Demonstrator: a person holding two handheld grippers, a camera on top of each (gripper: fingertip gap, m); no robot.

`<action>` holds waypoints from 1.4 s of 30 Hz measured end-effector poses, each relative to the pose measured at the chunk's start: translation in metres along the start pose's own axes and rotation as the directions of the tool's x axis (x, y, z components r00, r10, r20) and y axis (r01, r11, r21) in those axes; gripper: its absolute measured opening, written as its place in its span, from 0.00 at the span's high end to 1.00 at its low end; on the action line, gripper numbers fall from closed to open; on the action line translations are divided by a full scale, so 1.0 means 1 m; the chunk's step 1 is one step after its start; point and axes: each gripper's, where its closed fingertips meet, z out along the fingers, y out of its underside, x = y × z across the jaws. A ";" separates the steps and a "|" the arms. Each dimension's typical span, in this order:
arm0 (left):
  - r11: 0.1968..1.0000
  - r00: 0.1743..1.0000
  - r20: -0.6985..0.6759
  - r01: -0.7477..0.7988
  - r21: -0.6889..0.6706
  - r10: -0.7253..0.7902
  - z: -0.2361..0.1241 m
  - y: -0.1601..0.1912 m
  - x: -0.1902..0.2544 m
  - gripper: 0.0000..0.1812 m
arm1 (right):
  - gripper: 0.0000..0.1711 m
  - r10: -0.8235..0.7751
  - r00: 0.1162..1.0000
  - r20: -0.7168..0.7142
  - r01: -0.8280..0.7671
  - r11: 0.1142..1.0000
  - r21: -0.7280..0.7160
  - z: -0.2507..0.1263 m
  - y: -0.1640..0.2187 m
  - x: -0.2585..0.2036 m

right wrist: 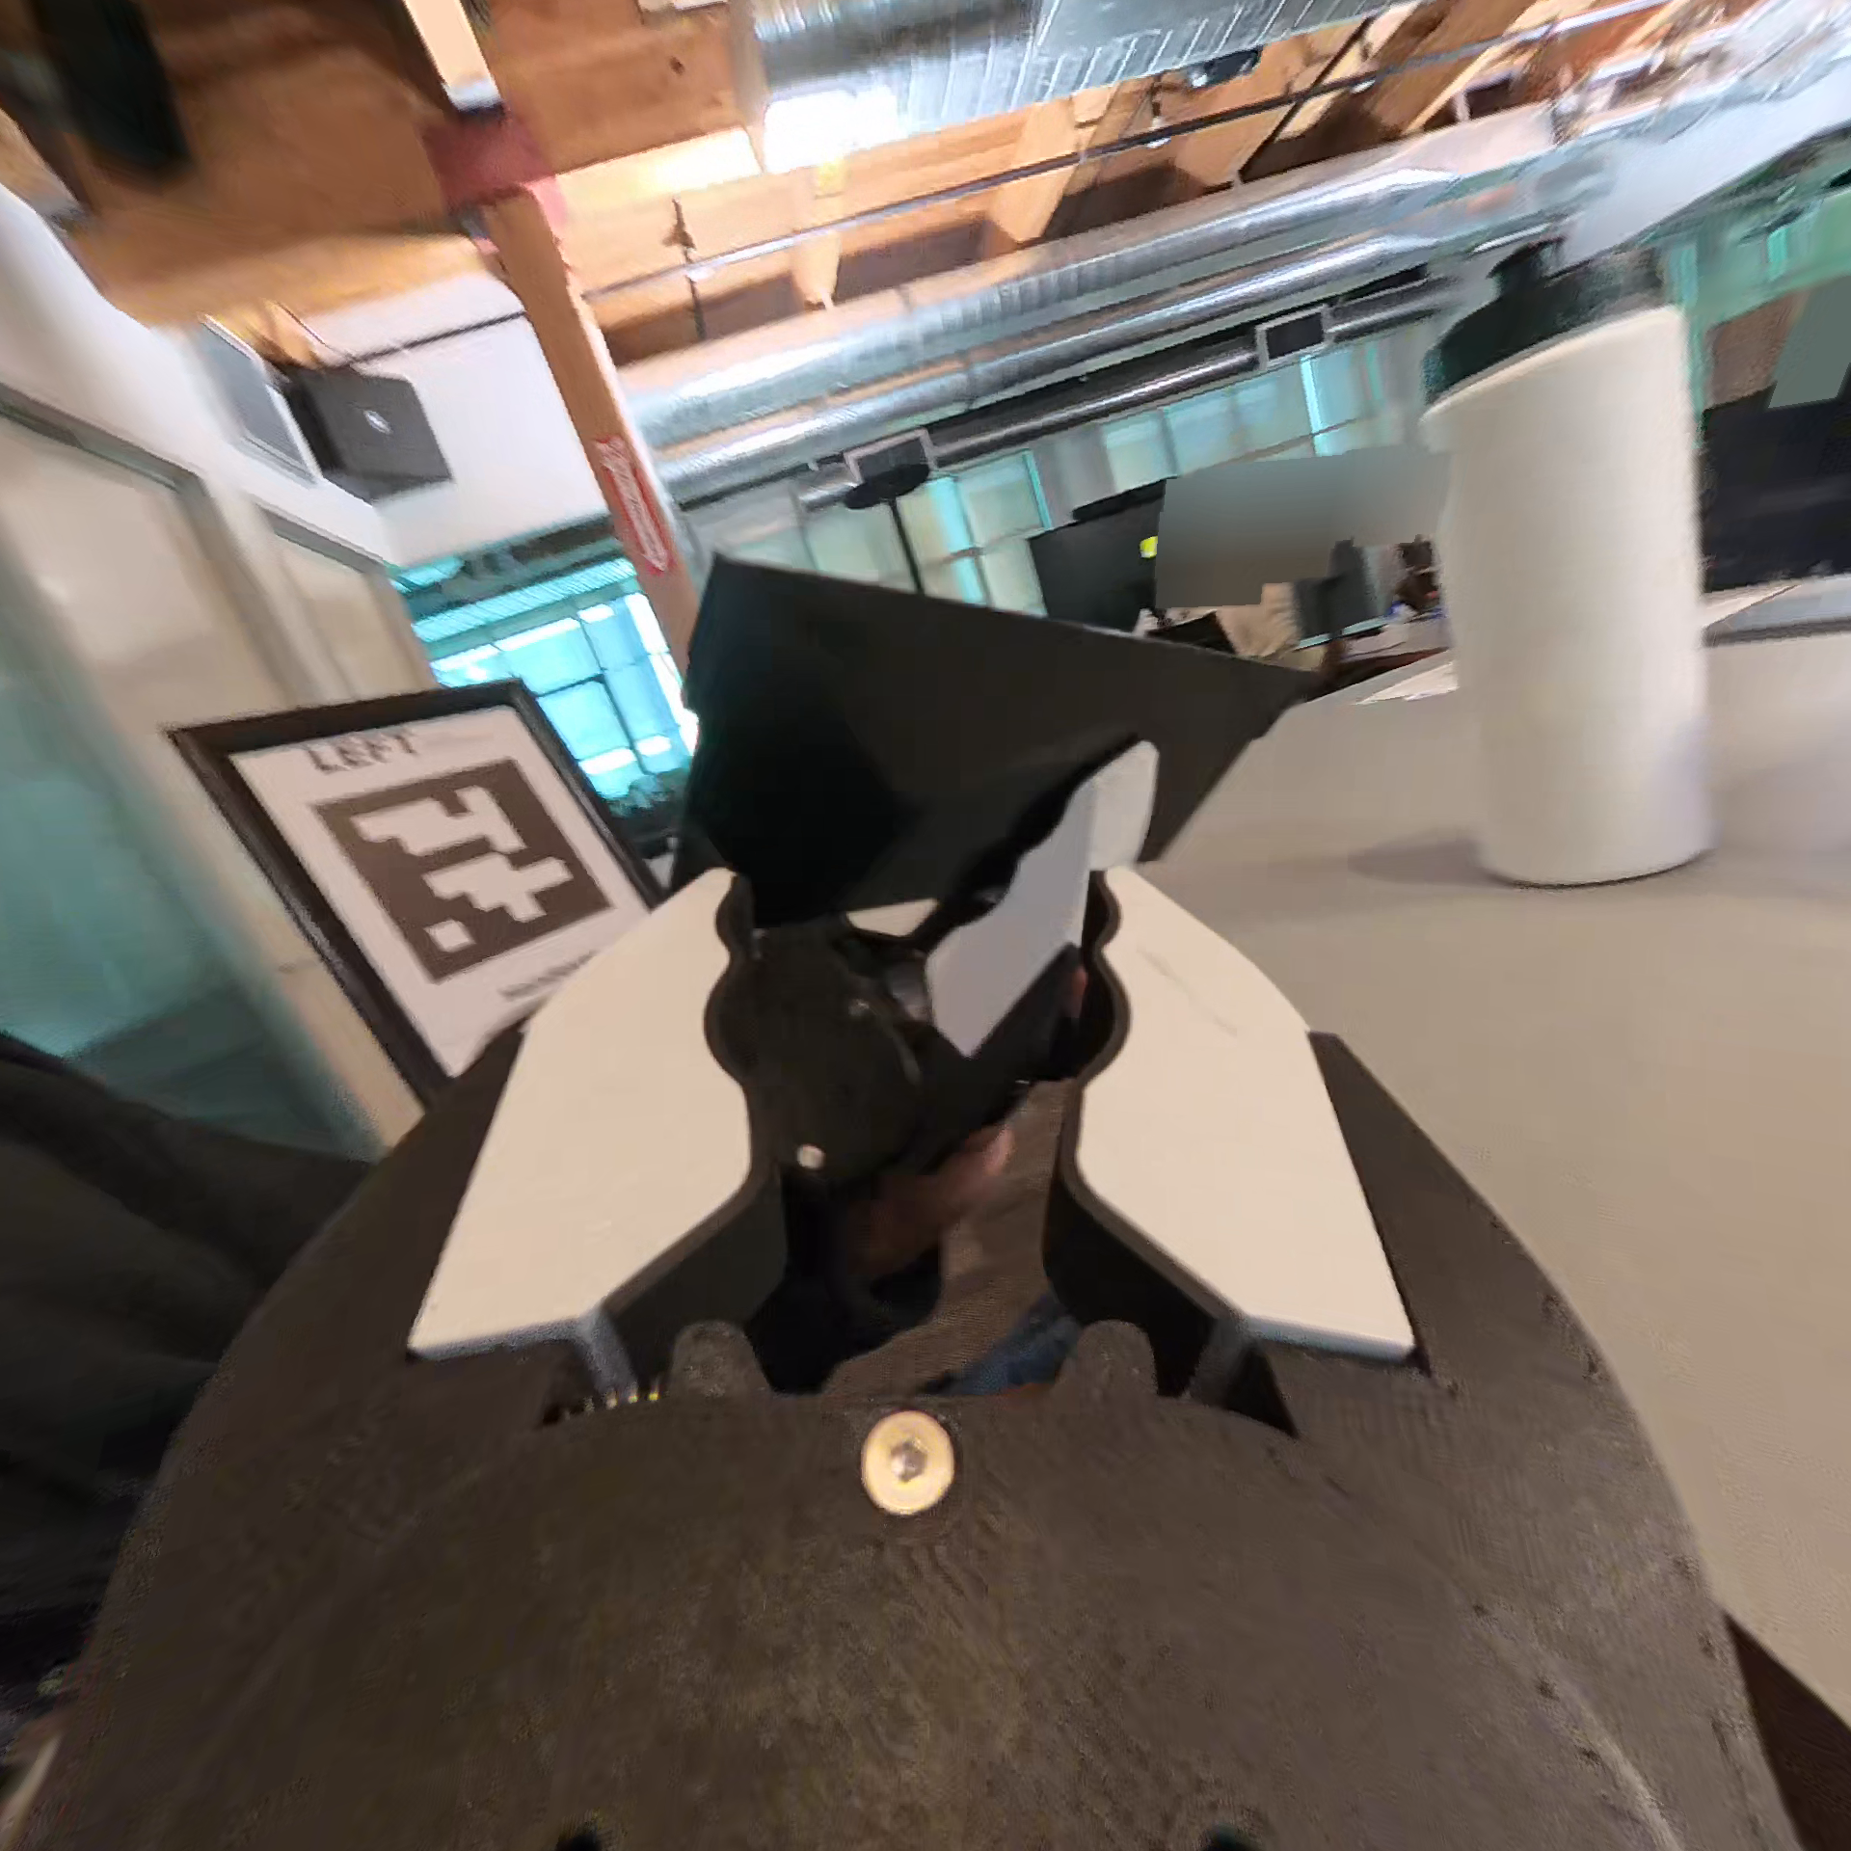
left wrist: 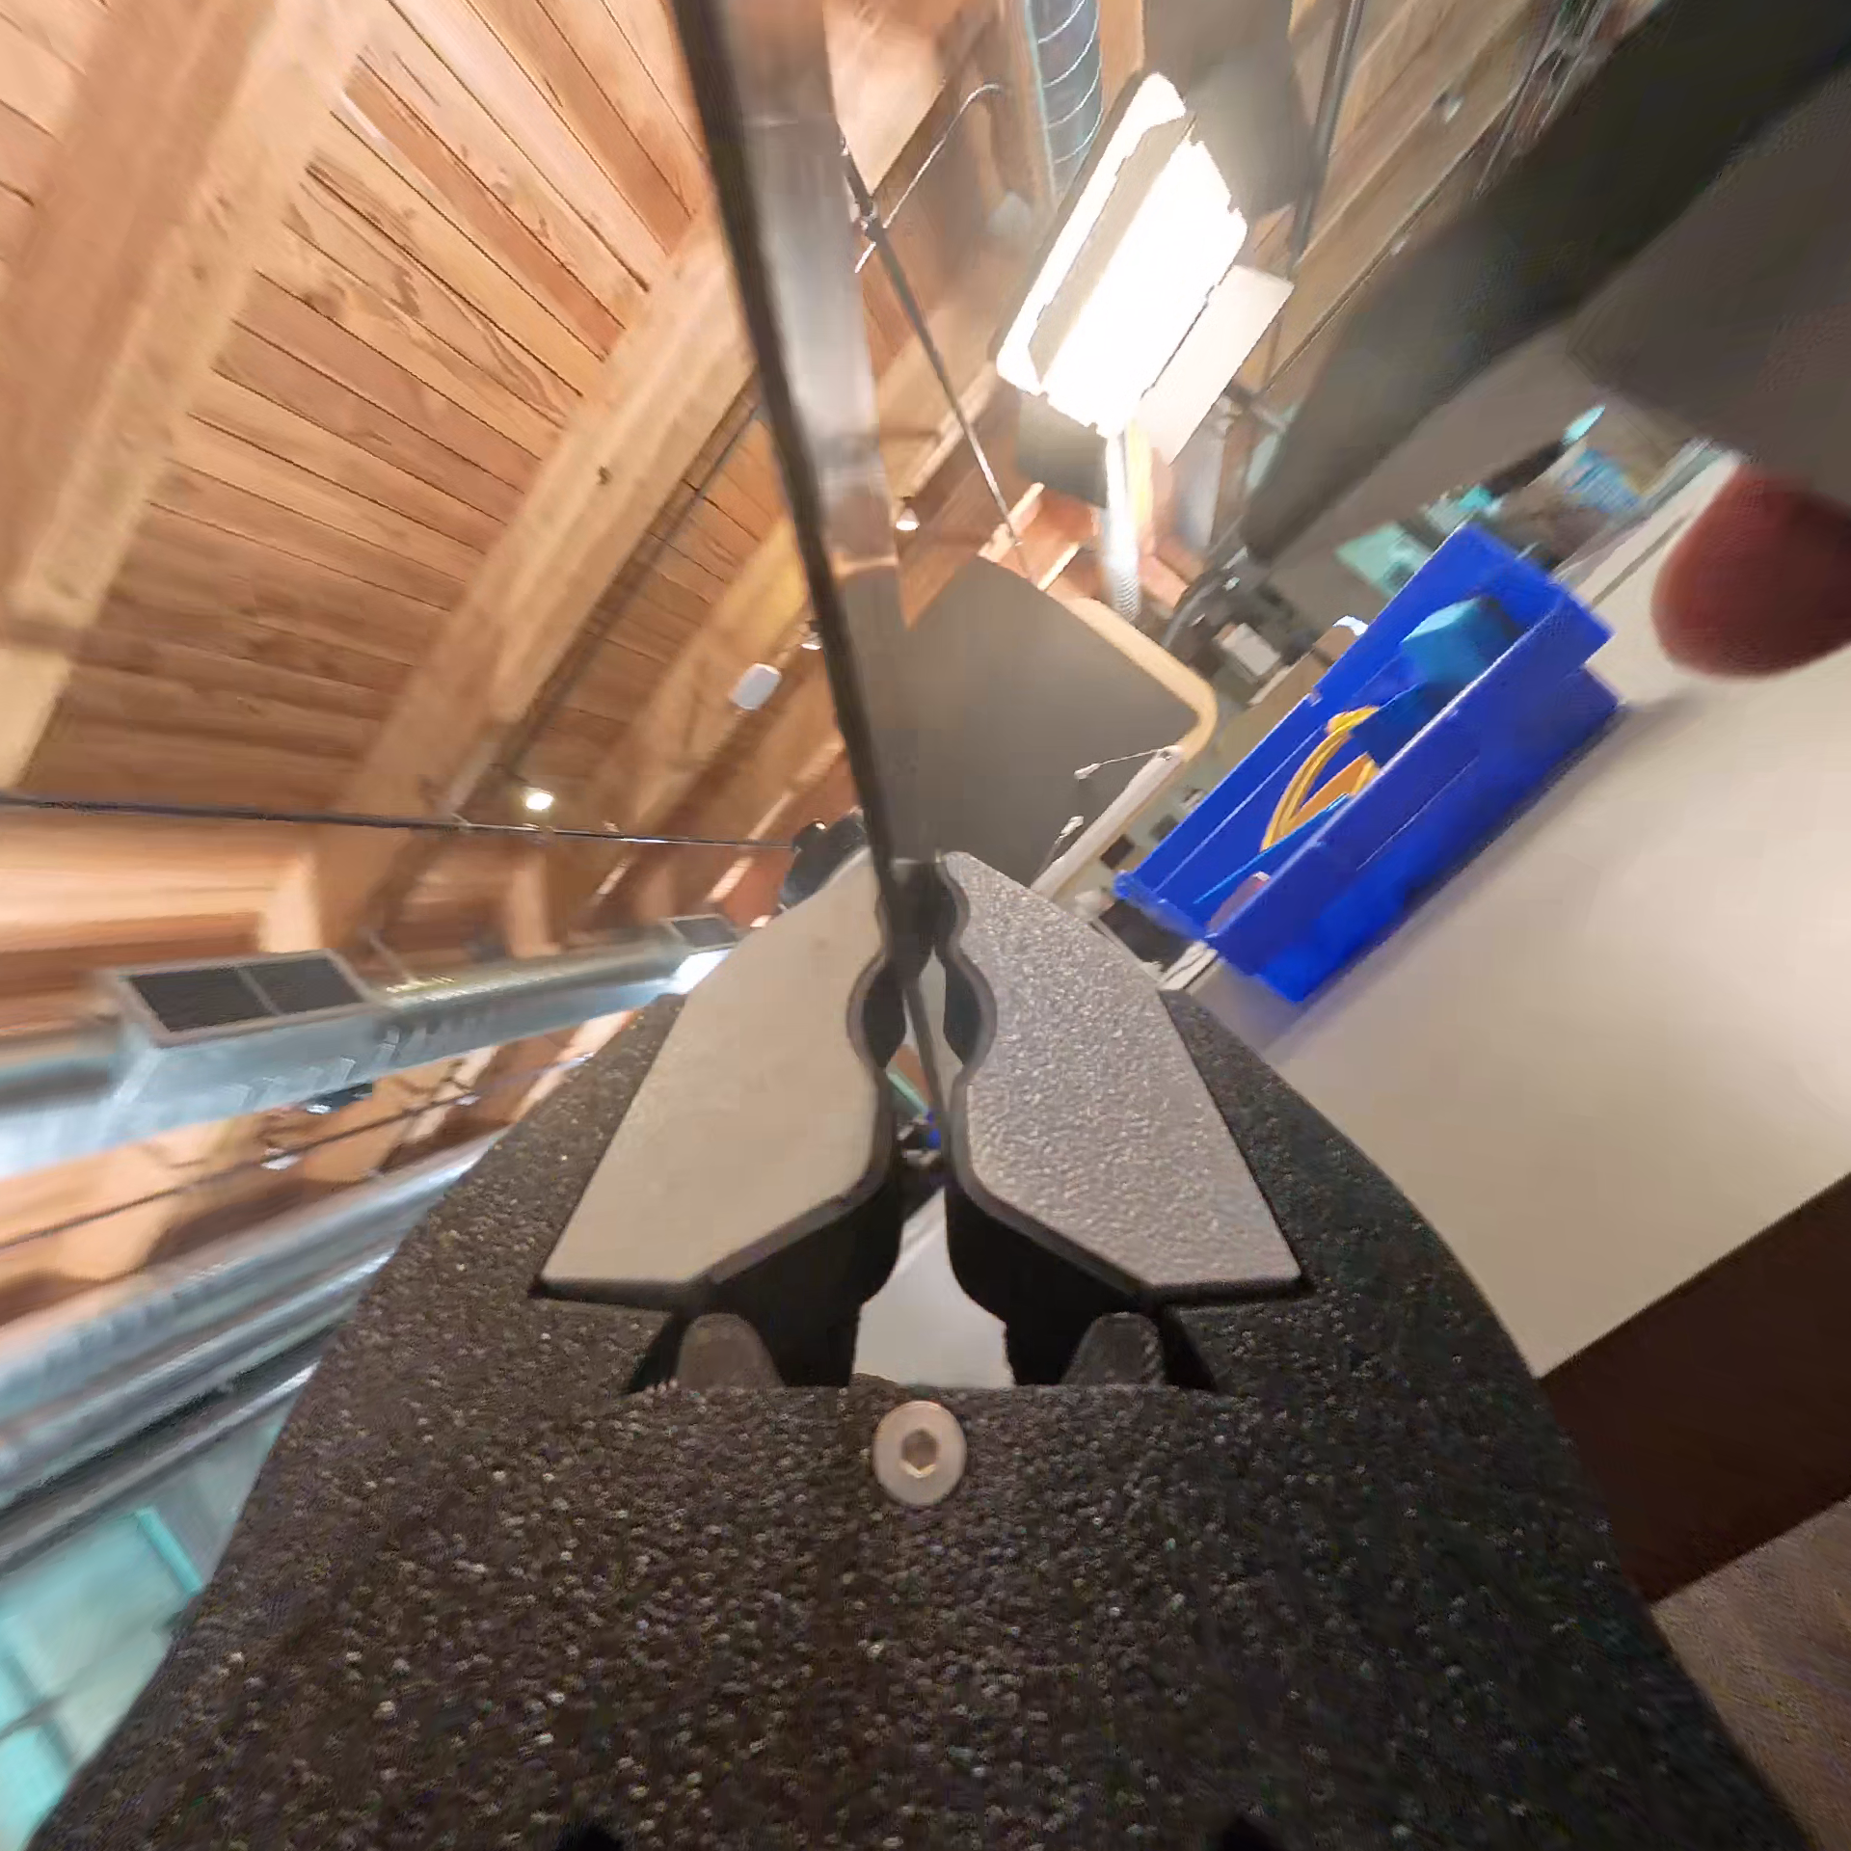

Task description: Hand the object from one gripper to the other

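The left gripper point(left wrist: 916, 901) was clamped on a thin dark sheet point(left wrist: 801, 421), seen edge-on. The right gripper point(right wrist: 916, 901) stood with jaws wide, the same sheet point(right wrist: 901, 741) just beyond its fingertips.

Blue bin point(left wrist: 1392, 791), white bottle point(right wrist: 1583, 621), black-and-white marker card point(right wrist: 441, 861).

Both wrist cameras tilted upward, ceilingward.

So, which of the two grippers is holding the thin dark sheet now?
The left gripper: its fingers are shut on the edge of the thin dark sheet. The right gripper is open, gripping nothing.
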 end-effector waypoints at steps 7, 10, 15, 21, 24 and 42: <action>0.988 0.987 0.055 -0.153 -0.022 0.154 0.007 0.015 -0.004 0.99 | 0.59 0.149 0.988 -0.027 -0.149 0.989 -0.002 -0.006 -0.001 0.014; 0.980 0.979 0.056 -0.195 -0.031 0.197 0.010 0.021 -0.004 0.99 | 0.57 0.158 0.987 -0.031 -0.159 0.987 -0.022 -0.006 -0.001 0.014; 0.962 0.964 0.041 -0.266 0.068 0.264 0.009 0.001 0.012 0.99 | 0.63 0.164 0.978 -0.127 -0.170 0.985 -0.037 -0.008 0.006 0.026; 0.975 0.962 -0.217 -0.128 0.179 0.166 0.009 -0.018 0.051 0.74 | 0.98 0.063 0.967 -0.248 -0.063 0.998 0.009 -0.029 -0.003 0.048; 0.973 0.897 -0.432 0.012 0.229 0.090 -0.001 -0.031 0.070 0.65 | 0.99 -0.053 0.958 -0.282 0.065 0.997 0.033 -0.045 -0.020 0.058; 0.207 -0.292 -0.761 0.850 -0.484 -0.580 -0.027 -0.047 0.010 0.65 | 0.99 -0.366 0.925 0.103 0.356 0.929 0.104 -0.085 -0.044 0.017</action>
